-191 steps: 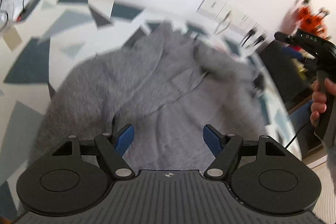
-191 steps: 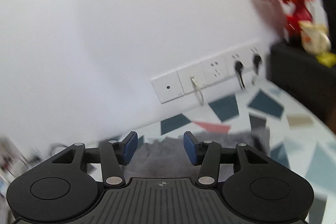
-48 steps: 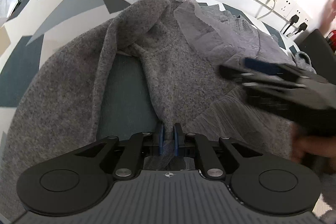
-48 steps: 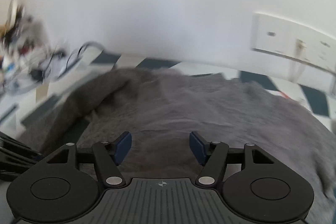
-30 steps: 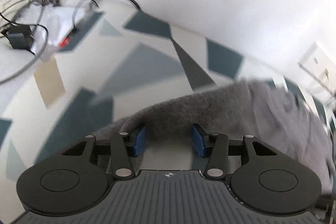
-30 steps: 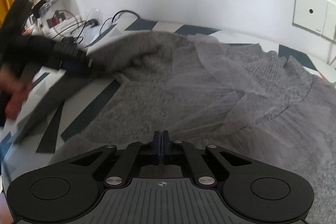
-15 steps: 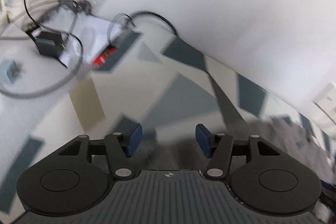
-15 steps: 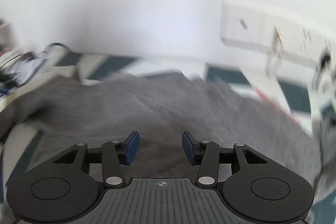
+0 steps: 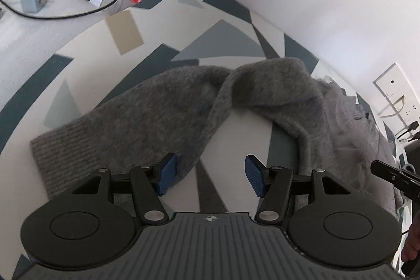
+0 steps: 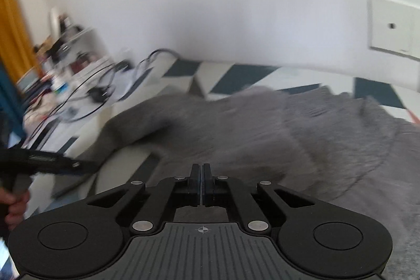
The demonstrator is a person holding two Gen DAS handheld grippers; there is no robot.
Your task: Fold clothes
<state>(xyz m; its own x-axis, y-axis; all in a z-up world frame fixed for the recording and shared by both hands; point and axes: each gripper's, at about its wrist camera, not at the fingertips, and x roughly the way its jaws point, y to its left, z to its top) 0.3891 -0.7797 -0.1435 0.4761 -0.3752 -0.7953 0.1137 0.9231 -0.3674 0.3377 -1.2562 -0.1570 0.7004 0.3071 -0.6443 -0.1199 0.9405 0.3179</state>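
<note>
Since a second ago the left gripper [image 9: 210,176] has swung back over the grey sweater [image 9: 162,117], whose long sleeve now lies stretched out below it. Its blue pads stand apart with nothing between them, one just above the sleeve's edge. The sweater sprawls across the patterned table [image 9: 223,41], its ribbed cuff toward the left side, its body bunched toward the wall sockets [image 9: 393,93]. The right gripper [image 10: 201,184] hovers over the sweater's body, jaws pressed together and empty.
</note>
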